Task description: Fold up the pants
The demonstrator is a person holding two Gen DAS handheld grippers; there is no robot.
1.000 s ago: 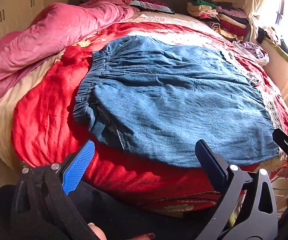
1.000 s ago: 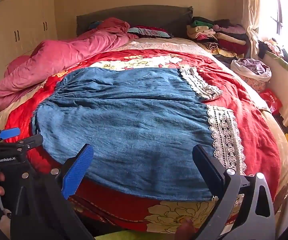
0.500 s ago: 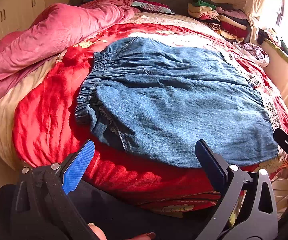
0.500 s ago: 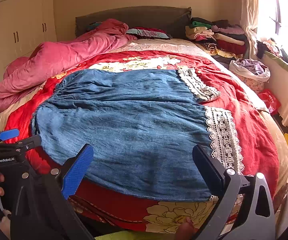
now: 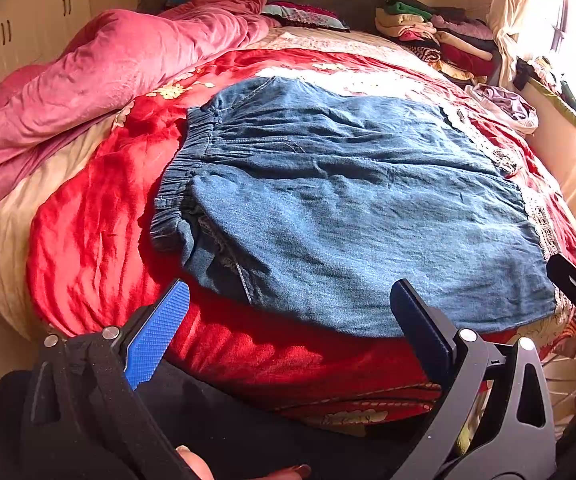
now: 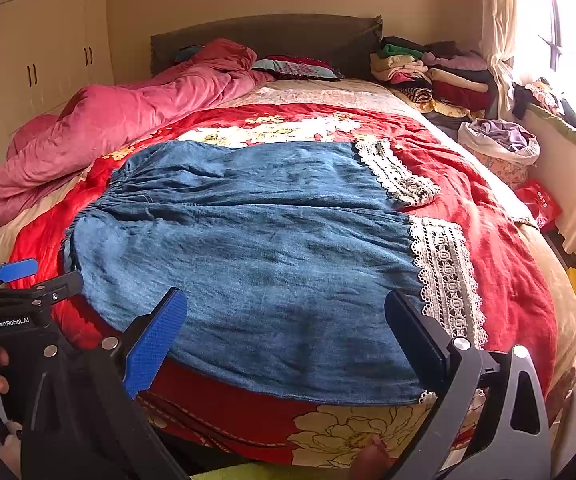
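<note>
Blue denim pants lie spread flat across the red floral blanket, waistband to the left, lace-trimmed leg hems to the right. In the right wrist view the pants fill the middle of the bed. My left gripper is open and empty, just short of the pants' near edge by the waist. My right gripper is open and empty over the near edge by the hems. The left gripper also shows at the left of the right wrist view.
A pink duvet is bunched along the bed's left side. Stacked folded clothes sit at the back right by the headboard. A bag of laundry and a window lie to the right.
Both grippers have drawn back a little and risen slightly. The pants have not moved.
</note>
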